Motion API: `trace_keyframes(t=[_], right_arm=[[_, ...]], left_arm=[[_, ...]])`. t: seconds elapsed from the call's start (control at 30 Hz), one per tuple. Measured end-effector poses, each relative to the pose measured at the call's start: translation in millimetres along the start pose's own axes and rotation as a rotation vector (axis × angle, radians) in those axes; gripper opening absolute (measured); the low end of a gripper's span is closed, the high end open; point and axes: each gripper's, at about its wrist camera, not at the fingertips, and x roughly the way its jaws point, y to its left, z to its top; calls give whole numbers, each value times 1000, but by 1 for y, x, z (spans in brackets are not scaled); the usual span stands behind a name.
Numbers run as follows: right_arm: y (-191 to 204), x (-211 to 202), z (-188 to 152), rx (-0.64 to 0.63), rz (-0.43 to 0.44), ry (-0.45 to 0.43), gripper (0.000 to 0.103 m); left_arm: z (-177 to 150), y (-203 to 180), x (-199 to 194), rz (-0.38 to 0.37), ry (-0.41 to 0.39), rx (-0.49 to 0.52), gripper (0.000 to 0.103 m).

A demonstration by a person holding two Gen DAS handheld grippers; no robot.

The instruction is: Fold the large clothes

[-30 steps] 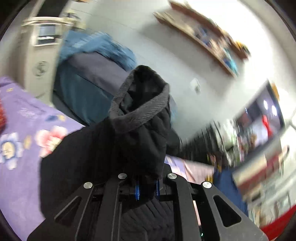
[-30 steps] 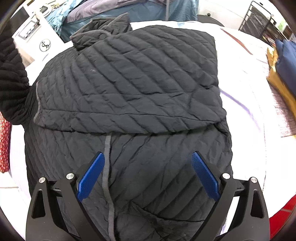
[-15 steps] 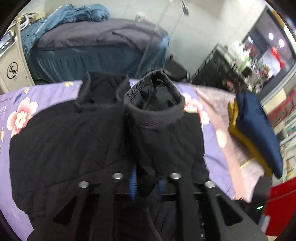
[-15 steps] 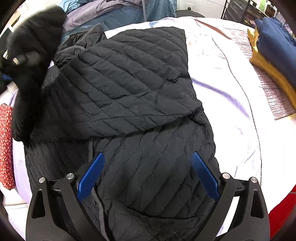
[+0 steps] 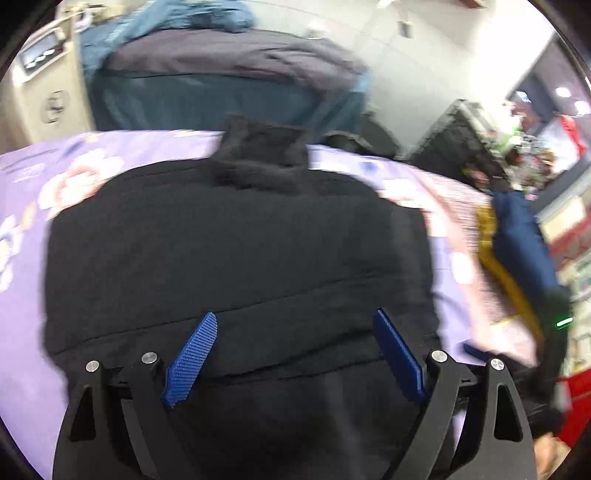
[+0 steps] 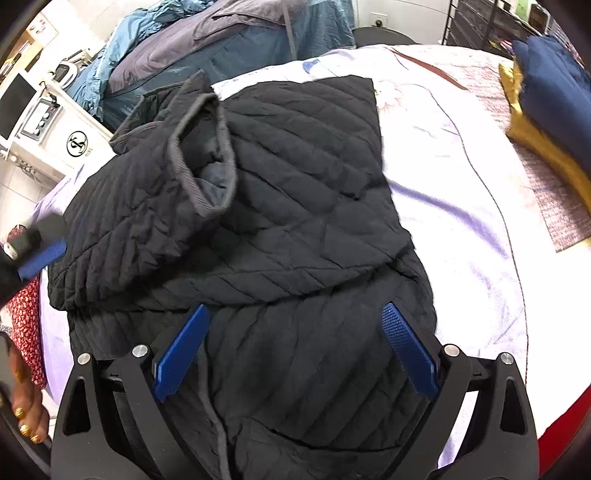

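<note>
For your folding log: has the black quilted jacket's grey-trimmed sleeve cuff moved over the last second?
Yes. The grey-trimmed sleeve cuff, earlier held off the jacket's left edge, now lies on its chest beside the collar.

Lilac floral bedsheet (image 6: 461,206) covering the work surface. Folded navy garment (image 6: 554,92) stacked on a mustard-yellow one (image 6: 543,147) at the far right edge, over a pink woven mat (image 6: 554,206). Beyond the far edge: teal-and-grey bedding heap (image 6: 229,40); white appliance (image 6: 55,129) at far left; black wire rack (image 6: 487,22).

Bare sheet (image 6: 461,206) right of jacket (image 6: 295,206)
</note>
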Motion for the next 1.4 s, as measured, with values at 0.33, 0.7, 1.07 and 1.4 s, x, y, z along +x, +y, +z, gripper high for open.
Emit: trace_keyframes(t=[0.33, 0.7, 1.07, 1.4], right_arm=[[122, -19, 27, -450, 34, -148, 94], [116, 87, 59, -383, -103, 125, 94], [82, 127, 68, -256, -16, 235, 99], [77, 128, 60, -254, -21, 142, 99]], left_arm=[[-4, 72, 0, 373, -9, 3, 84], [-9, 97, 45, 384, 152, 13, 91], [-8, 110, 85, 400, 253, 0, 98], [-14, 109, 98, 424, 251, 17, 99]])
